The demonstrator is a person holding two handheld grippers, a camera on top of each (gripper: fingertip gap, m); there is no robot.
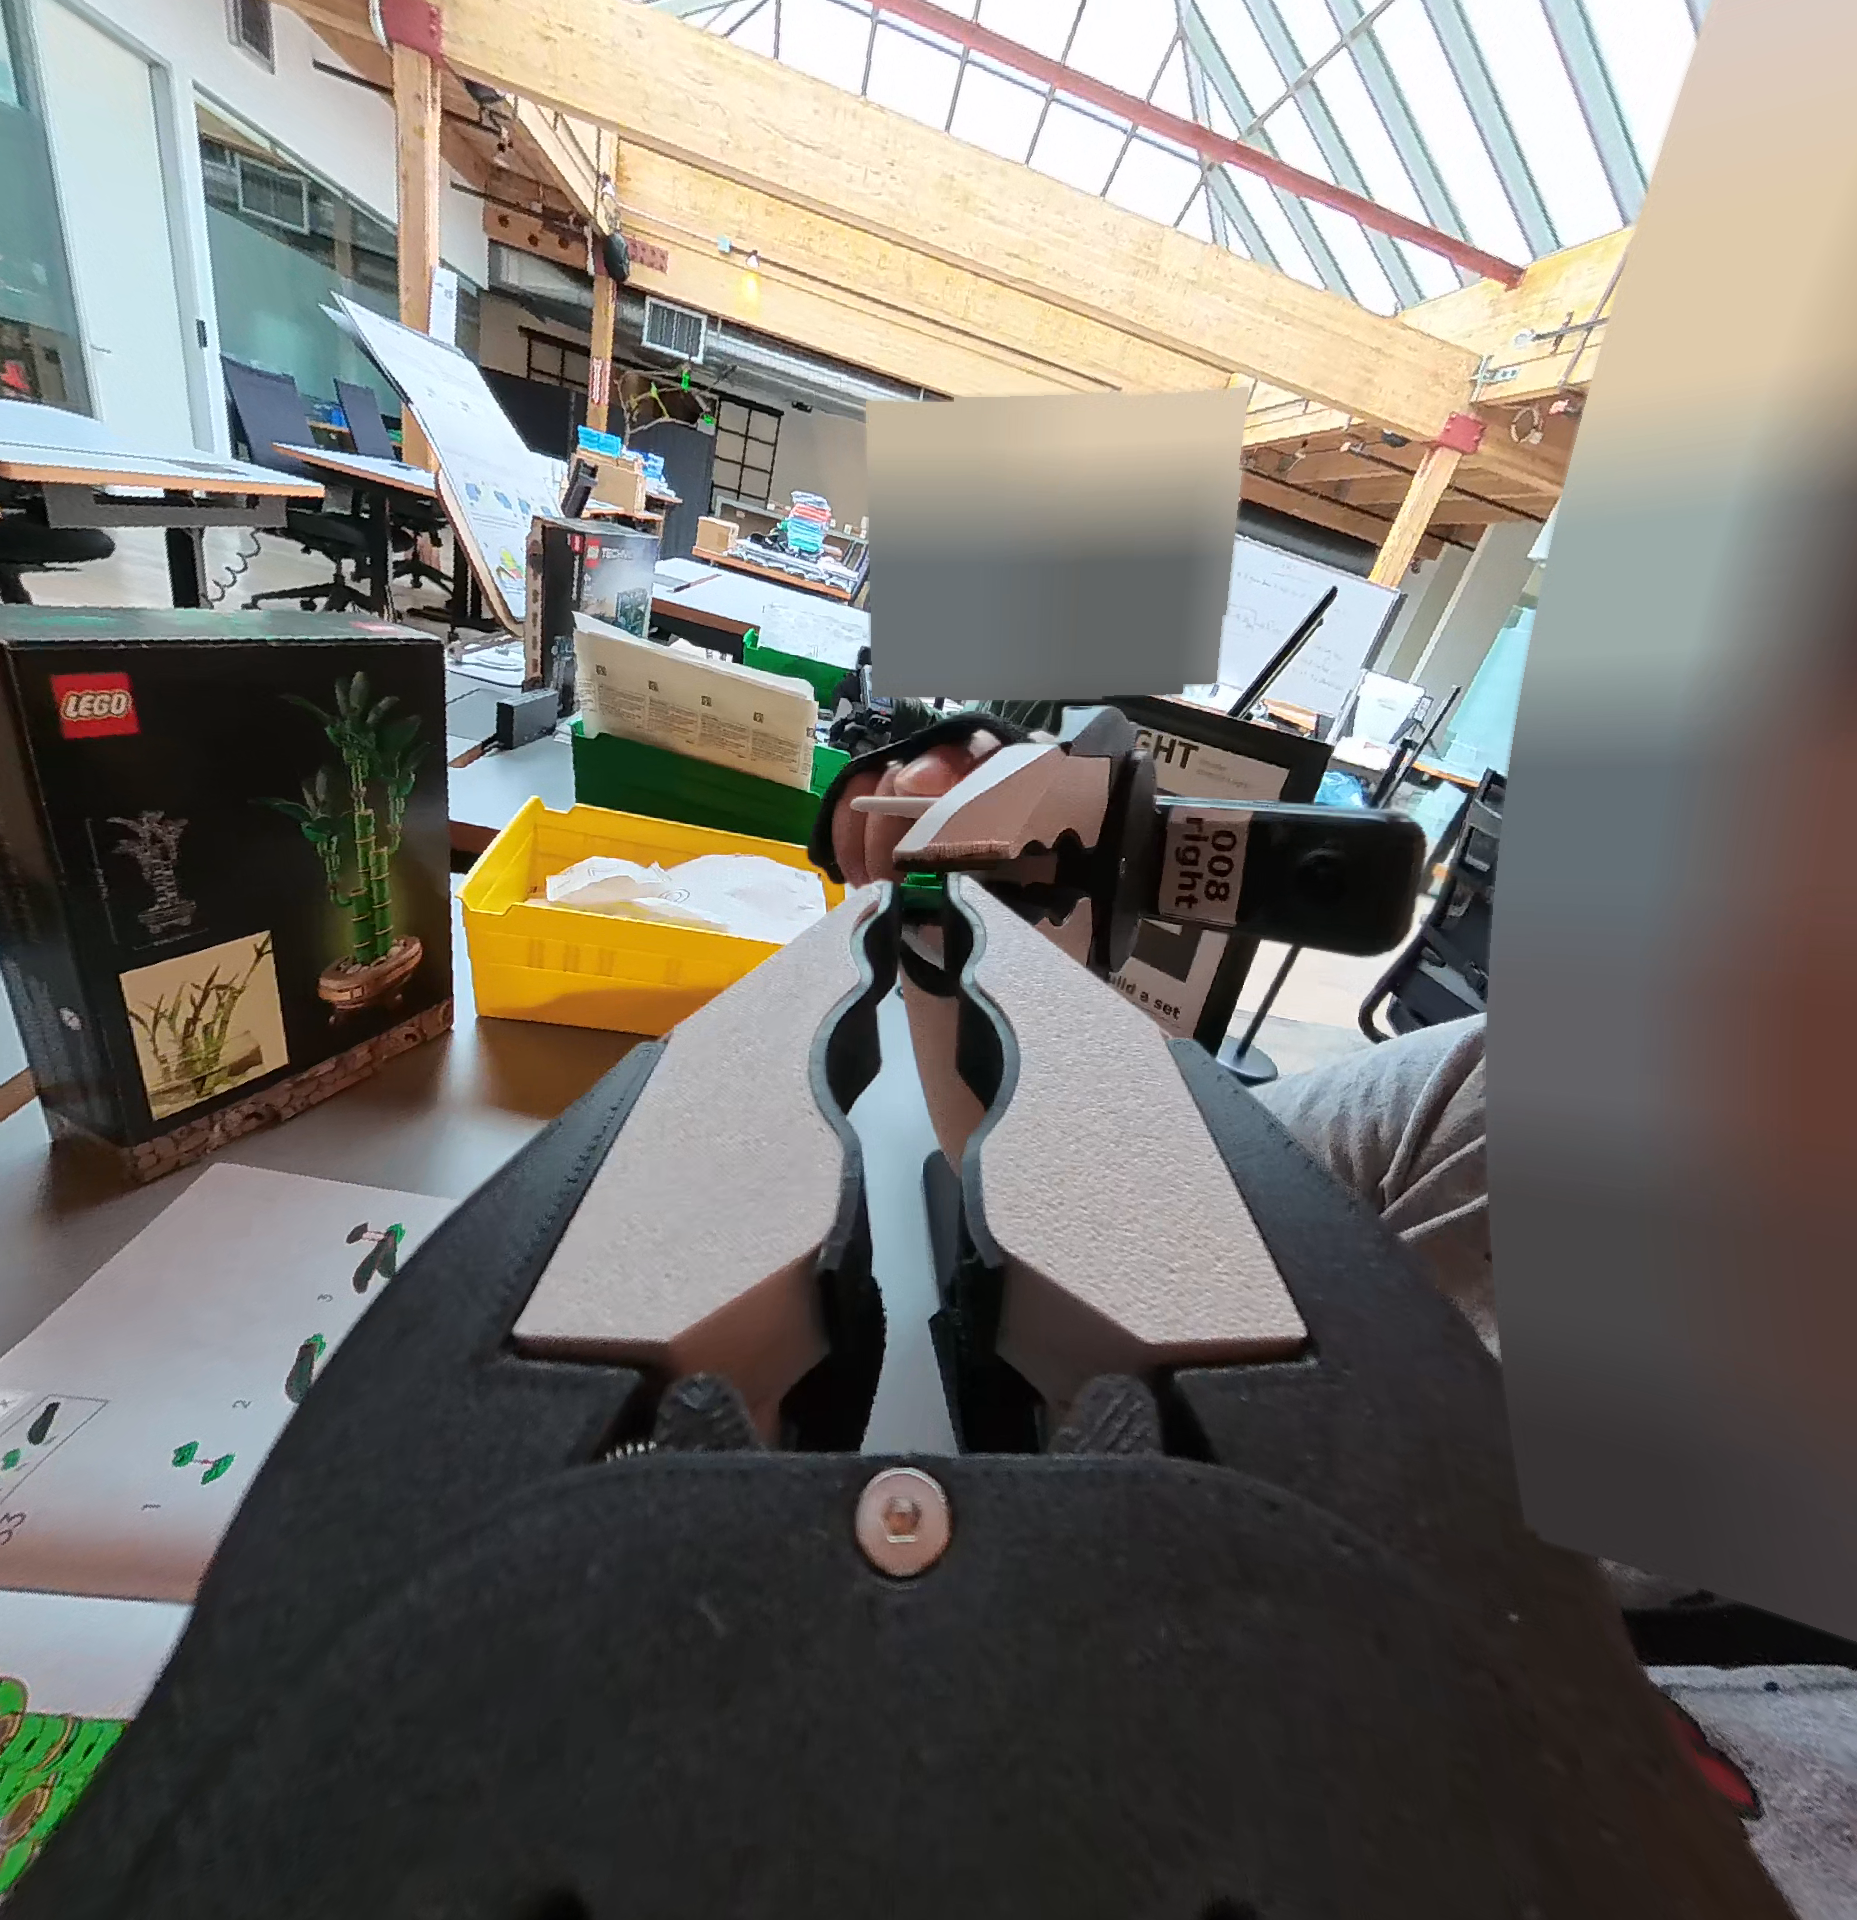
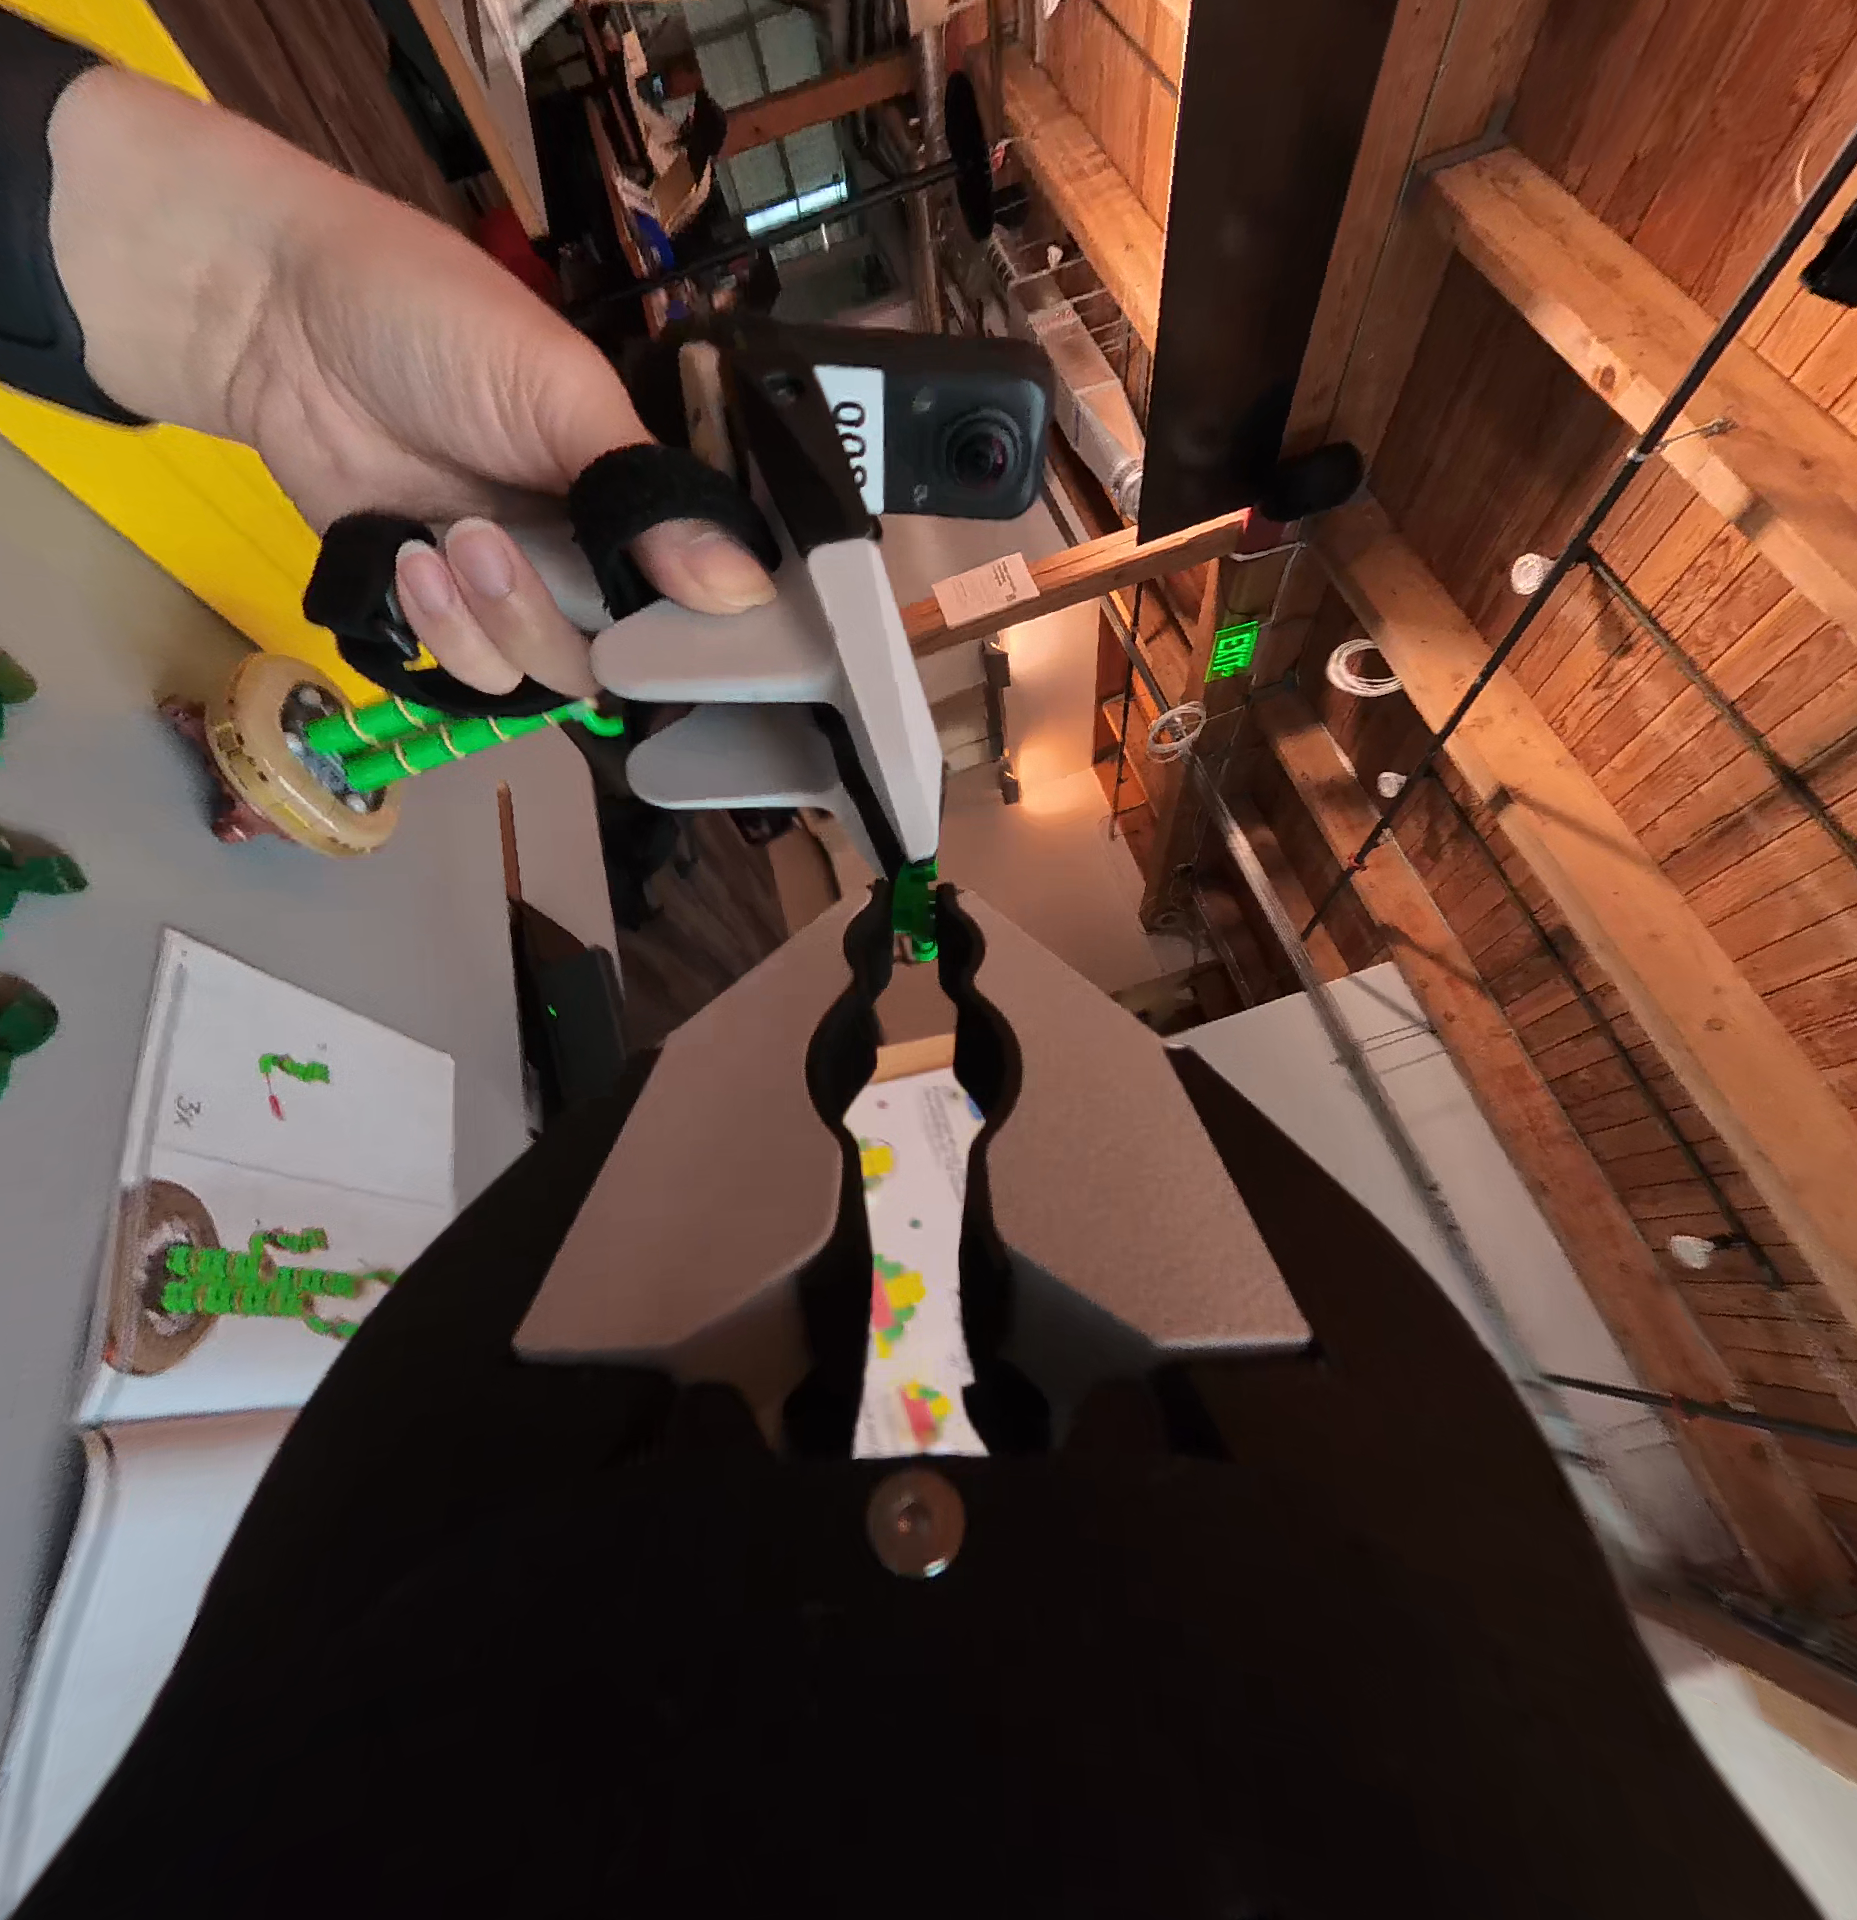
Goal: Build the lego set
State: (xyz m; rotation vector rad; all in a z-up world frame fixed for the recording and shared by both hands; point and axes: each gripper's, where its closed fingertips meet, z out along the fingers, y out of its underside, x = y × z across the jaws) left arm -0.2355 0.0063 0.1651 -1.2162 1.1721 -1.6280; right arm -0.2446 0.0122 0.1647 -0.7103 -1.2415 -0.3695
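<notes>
A small green Lego piece (image 2: 911,914) is held in the air between both grippers. My right gripper (image 2: 911,902) is shut on it at the fingertips. My left gripper (image 2: 916,850) comes in from above, held by a hand, and its tips meet the same piece. In the left wrist view my left gripper (image 1: 916,896) is nearly closed on the green piece (image 1: 926,885), and the right gripper (image 1: 908,854) crosses it sideways. The bamboo model (image 2: 300,758), a round tan base with two green stalks, stands on the table, partly hidden behind the hand.
The black set box (image 1: 228,883) stands at the left, with a yellow bin (image 1: 612,956) and a green bin (image 1: 695,790) behind it. The open instruction booklet (image 2: 300,1143) lies on the table. Several green leaf clusters (image 2: 20,878) lie near it. Left tips and right tips are each some 40 cm from the bamboo model (image 2: 300,758).
</notes>
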